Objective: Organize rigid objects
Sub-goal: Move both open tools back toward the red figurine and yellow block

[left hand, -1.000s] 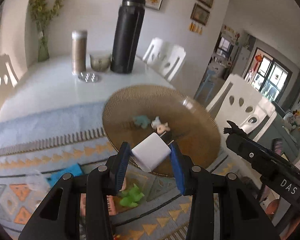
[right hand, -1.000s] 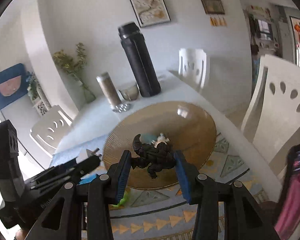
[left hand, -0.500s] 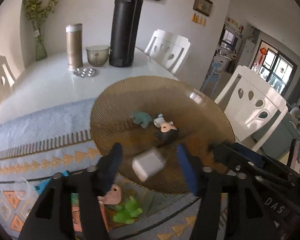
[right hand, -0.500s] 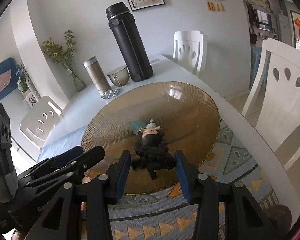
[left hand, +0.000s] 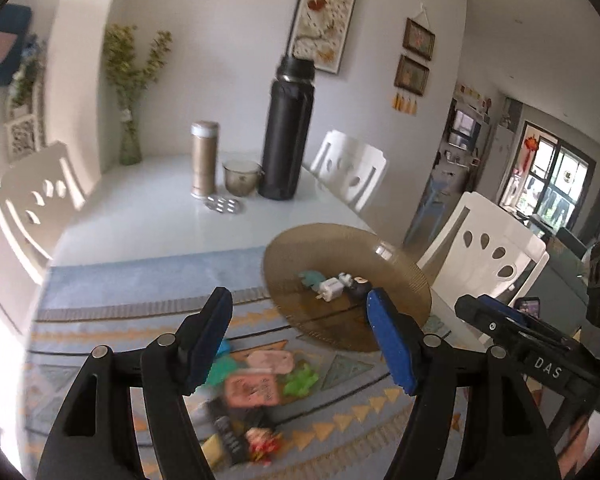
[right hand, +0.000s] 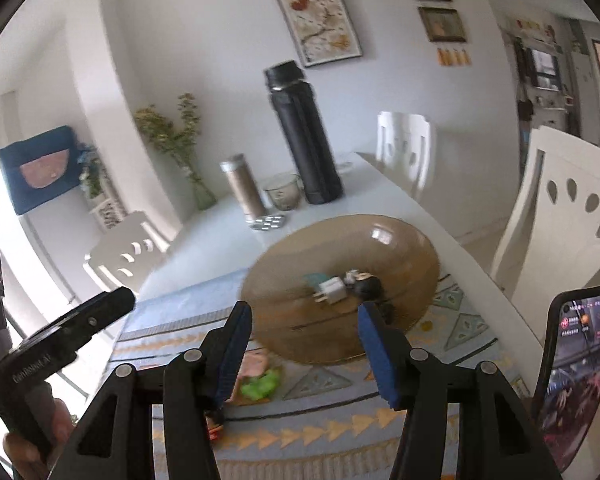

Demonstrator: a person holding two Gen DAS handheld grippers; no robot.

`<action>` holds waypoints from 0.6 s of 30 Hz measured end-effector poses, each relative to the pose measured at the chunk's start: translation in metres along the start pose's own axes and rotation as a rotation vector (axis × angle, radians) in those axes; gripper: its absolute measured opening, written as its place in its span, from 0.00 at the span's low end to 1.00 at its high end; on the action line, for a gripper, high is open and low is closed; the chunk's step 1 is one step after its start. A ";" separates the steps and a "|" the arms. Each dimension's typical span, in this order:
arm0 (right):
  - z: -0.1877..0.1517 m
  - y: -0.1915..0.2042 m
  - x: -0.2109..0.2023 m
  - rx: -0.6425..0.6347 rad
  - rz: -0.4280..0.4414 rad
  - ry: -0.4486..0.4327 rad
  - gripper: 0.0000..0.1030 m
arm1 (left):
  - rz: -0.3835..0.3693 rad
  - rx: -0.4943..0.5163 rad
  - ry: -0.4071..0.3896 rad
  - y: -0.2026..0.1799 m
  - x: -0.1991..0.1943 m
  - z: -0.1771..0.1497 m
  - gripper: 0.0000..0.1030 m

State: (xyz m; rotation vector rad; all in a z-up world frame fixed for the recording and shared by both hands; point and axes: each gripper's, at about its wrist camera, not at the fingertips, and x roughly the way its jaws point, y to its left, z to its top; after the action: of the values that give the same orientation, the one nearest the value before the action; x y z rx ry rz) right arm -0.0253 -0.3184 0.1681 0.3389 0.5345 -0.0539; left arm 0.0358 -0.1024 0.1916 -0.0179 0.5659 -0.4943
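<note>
A brown ribbed plate (left hand: 400, 272) (right hand: 412, 248) lies on the patterned mat. In it lie a white charger (left hand: 332, 289) (right hand: 332, 290), a black figure (left hand: 358, 287) (right hand: 370, 286), a teal toy (left hand: 312, 278) and a small white toy (left hand: 344, 278). My left gripper (left hand: 300, 340) is open and empty, held back above the mat. My right gripper (right hand: 304, 344) is open and empty, in front of the plate. Loose items lie on the mat near me: pink pieces (left hand: 254, 388), a green toy (left hand: 300, 378) (right hand: 260, 384) and a dark bar (left hand: 228, 436).
At the table's far end stand a tall black flask (left hand: 286, 136), a gold tumbler (left hand: 204, 158), a glass cup (left hand: 240, 176) and a vase with stems (left hand: 130, 140). White chairs (left hand: 496, 260) surround the table. A phone (right hand: 572, 360) stands at the right.
My left gripper let the white charger go into the plate and my right gripper let go the black figure there. Both opened and drew back and up from the plate.
</note>
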 end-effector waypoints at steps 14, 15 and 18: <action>-0.088 0.052 0.025 -0.191 0.029 0.106 0.59 | 0.269 -0.253 0.125 0.119 -0.046 -0.132 0.79; -0.096 0.053 0.031 -0.211 0.021 0.113 0.59 | 0.263 -0.277 0.151 0.125 -0.036 -0.148 0.79; -0.119 0.056 0.048 -0.223 0.067 0.166 0.59 | 0.222 -0.299 0.194 0.129 -0.016 -0.170 0.79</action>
State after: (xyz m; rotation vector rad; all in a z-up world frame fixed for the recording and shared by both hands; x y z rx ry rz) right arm -0.0341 -0.2241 0.0649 0.1437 0.6866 0.0993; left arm -0.0070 0.0390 0.0365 -0.1915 0.8182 -0.1932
